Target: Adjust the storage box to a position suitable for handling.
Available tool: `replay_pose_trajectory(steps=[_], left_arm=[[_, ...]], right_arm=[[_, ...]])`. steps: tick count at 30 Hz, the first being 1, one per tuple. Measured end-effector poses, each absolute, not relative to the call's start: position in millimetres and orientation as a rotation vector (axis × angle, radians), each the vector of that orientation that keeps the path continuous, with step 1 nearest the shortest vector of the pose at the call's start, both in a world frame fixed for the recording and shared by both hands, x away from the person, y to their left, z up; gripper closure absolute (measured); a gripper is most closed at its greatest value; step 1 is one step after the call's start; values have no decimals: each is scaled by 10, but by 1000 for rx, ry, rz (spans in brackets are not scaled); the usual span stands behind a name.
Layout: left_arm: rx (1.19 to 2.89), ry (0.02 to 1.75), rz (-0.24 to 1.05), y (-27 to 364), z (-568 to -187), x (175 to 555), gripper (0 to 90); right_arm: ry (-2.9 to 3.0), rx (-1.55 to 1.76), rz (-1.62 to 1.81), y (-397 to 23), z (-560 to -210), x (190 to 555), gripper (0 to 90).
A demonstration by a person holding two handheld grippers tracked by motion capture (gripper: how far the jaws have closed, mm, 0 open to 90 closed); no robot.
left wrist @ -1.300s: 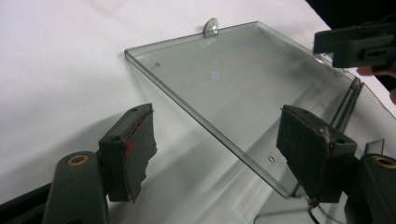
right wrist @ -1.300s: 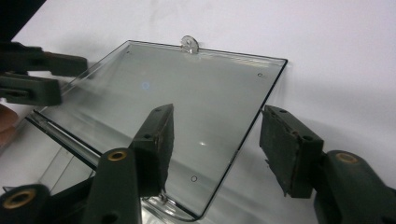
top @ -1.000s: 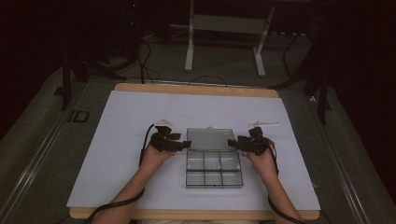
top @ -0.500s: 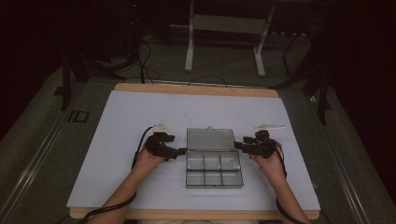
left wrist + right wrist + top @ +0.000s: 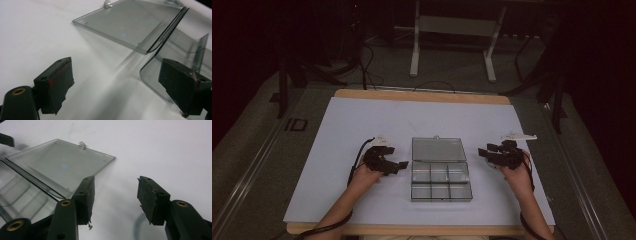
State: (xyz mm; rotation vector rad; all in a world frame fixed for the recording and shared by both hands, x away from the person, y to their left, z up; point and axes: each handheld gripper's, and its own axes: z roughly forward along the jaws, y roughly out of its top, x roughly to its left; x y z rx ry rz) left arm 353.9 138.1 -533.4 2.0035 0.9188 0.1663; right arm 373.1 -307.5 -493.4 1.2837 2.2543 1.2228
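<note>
Compartment box at lower centre of the bench, lid laid fully open, compartments seen empty. Left gripper and right gripper are held apart at either side, fingers released, the right just closing on nothing. Filling or closing is judged outstanding.

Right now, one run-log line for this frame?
box: clear compartment box, lid flat open | left gripper: open, beside box | right gripper: open, jaws closing, empty

your compartment box is sitting mid-table near the front edge, its lid lying open behind it.
</note>
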Motion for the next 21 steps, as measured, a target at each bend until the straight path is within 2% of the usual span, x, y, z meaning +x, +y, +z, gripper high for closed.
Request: replay_pose_trajectory(steps=[8, 18, 21], left_arm=[[2027, 941, 198, 1517, -5384, 3404, 127], [2020, 966, 214, 1685, -5405, 3238, 127], [2021, 971, 226, 1710, -5413, 3196, 127]], right_arm=[[2250, 1306, 1123, -3334, -5009, 3765, 531], [2260, 1363, 948, -3551, -5183, 3861, 663], [2271, 1370, 939, -3565, -5228, 3876, 678]])
